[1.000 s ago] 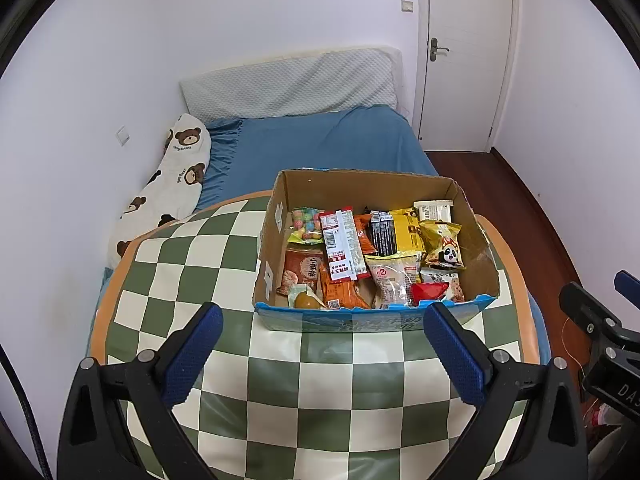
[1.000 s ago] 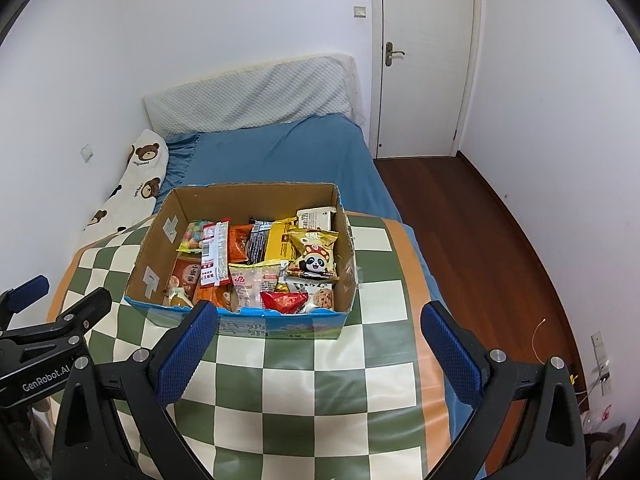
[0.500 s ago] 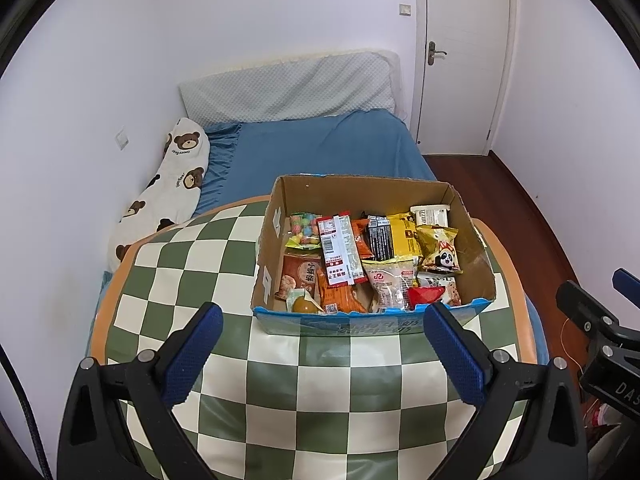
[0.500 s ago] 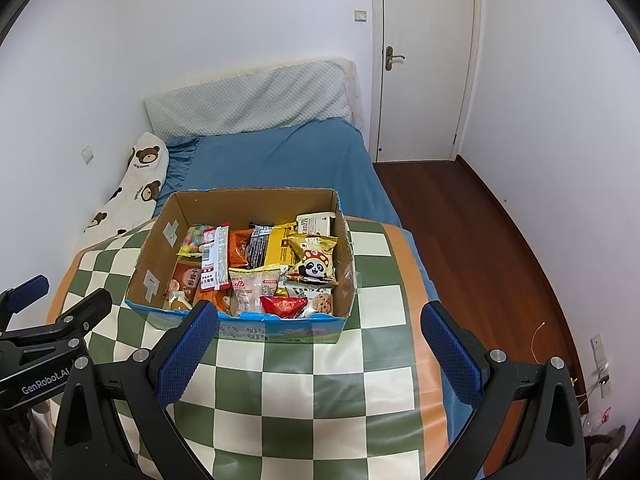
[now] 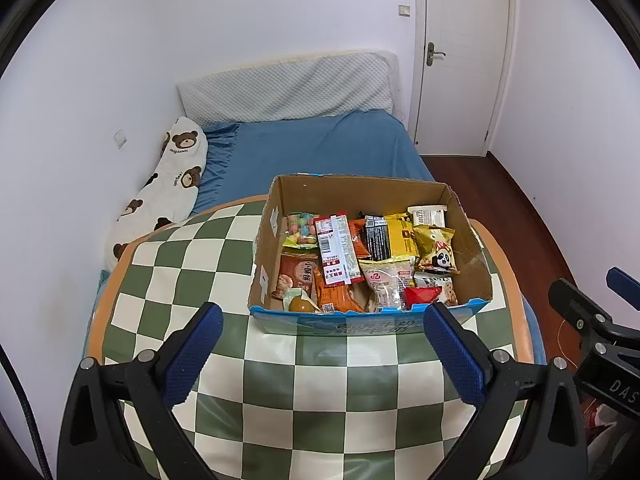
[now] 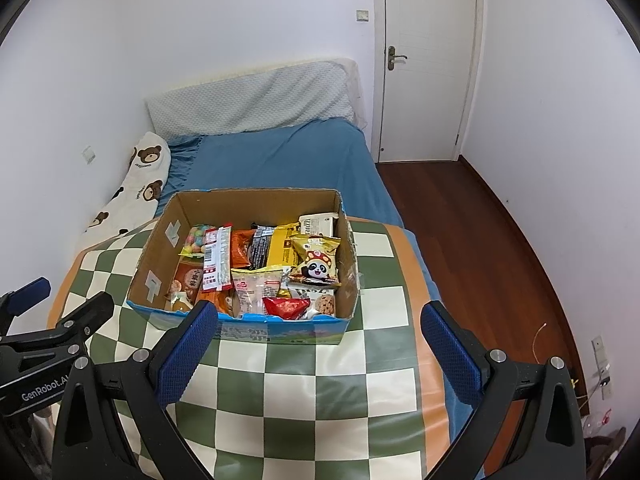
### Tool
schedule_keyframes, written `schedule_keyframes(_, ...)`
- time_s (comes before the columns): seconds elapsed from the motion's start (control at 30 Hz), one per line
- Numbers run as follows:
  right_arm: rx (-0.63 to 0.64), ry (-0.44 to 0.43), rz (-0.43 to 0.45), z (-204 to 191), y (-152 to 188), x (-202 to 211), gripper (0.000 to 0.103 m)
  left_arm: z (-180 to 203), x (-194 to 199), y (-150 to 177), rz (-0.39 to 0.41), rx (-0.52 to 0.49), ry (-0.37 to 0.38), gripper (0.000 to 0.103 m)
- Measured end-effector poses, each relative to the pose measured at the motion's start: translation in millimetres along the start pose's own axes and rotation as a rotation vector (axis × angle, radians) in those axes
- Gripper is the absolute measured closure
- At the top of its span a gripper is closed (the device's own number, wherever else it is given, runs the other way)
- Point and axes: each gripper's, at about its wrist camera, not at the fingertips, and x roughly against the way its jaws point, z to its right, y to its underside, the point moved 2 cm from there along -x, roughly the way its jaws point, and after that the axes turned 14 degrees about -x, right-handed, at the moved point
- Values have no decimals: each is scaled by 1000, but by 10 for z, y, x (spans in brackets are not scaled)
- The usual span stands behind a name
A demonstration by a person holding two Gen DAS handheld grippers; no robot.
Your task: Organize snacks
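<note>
Fingers (image 5: 456, 354) of both grippers are spread, nothing held, over a green-checked table (image 5: 320, 392); a blue-sheeted bed (image 6: 280, 164) lies beyond.

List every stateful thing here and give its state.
cardboard box: open-topped, full of snacks
door: shut
left gripper: open, empty
right gripper: open, empty
red-and-white packet: lying on top of other snacks

Bare checkered table (image 5: 320, 392) lies before the open-topped cardboard box (image 5: 360, 188); packed snacks (image 5: 360, 256) fill it.
</note>
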Motion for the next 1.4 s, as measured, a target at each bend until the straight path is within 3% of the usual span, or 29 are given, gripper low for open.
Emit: schedule_keyframes(1.4, -6, -25, -4, -20, 7, 6, 0, -32, 109, -23, 18, 23, -13, 0)
